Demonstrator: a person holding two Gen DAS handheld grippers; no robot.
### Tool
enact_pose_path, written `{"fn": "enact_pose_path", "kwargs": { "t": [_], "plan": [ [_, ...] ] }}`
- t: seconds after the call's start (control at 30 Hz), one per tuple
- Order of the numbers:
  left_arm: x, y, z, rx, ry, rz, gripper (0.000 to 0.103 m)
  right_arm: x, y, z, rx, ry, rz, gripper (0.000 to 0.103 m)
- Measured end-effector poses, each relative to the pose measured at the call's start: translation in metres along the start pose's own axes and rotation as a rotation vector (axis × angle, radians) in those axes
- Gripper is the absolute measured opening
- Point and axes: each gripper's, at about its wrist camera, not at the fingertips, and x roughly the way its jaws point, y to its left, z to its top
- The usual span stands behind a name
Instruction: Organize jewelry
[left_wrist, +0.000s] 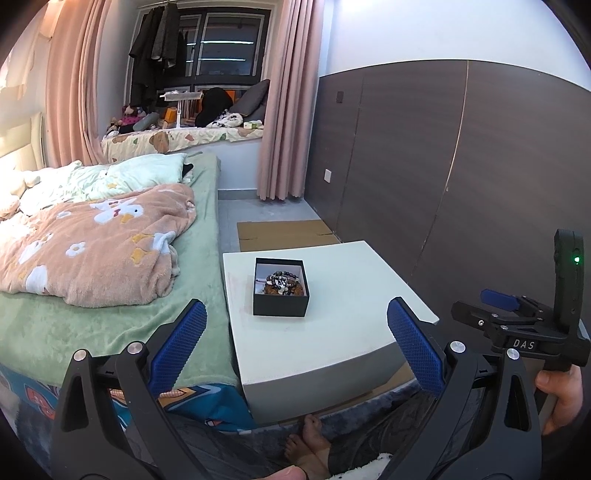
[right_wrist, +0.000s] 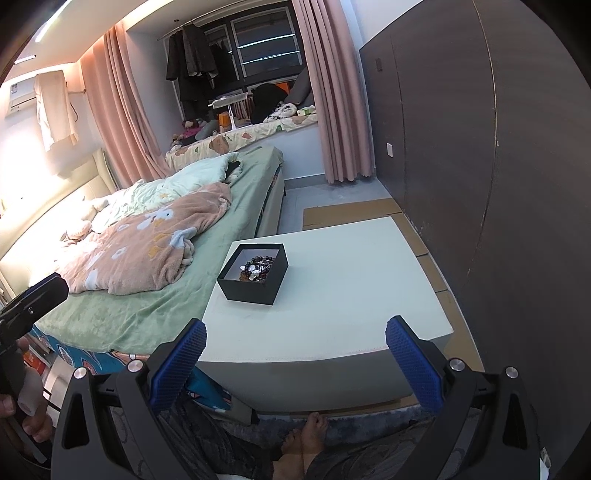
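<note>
Beaded jewelry (left_wrist: 281, 283) lies heaped inside the black box (left_wrist: 280, 304) on the desk (left_wrist: 332, 332), ahead of both claws; left claw (left_wrist: 295, 350) and right claw (right_wrist: 295, 354) hang spread apart, empty, short of it; likely gathered there for keeping.

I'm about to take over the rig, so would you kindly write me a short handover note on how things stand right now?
Left tool: open, holding nothing, held back from the table.
Right tool: open, holding nothing, also short of the table.
Black box, lid off, stands on the white table; bead bracelets lie piled inside it.
No jewelry shows loose on the table.
This fits either jewelry already gathered in, or a pile awaiting sorting; check before moving anything.
</note>
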Motion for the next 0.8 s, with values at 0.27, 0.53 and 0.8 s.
{"fn": "enact_pose_path", "kwargs": {
  "t": [0.27, 0.53, 0.8],
  "plan": [
    [-0.0033, -0.0003, -0.0008, -0.005, -0.002, -0.001, 0.098, -0.0039, 0.0006, -0.0001, -0.001, -0.006, -0.003, 0.095],
    [-0.0056, 0.0008, -0.0005, -0.012, -0.005, 0.002, 0.098, -0.0071, 0.0012, 0.0008, -0.004, -0.014, -0.006, 0.095],
    [-0.008, 0.0011, -0.0004, -0.01, -0.012, 0.01, 0.098, -0.009, 0.0003, 0.0008, -0.005, -0.014, -0.007, 0.095]
  ]
}}
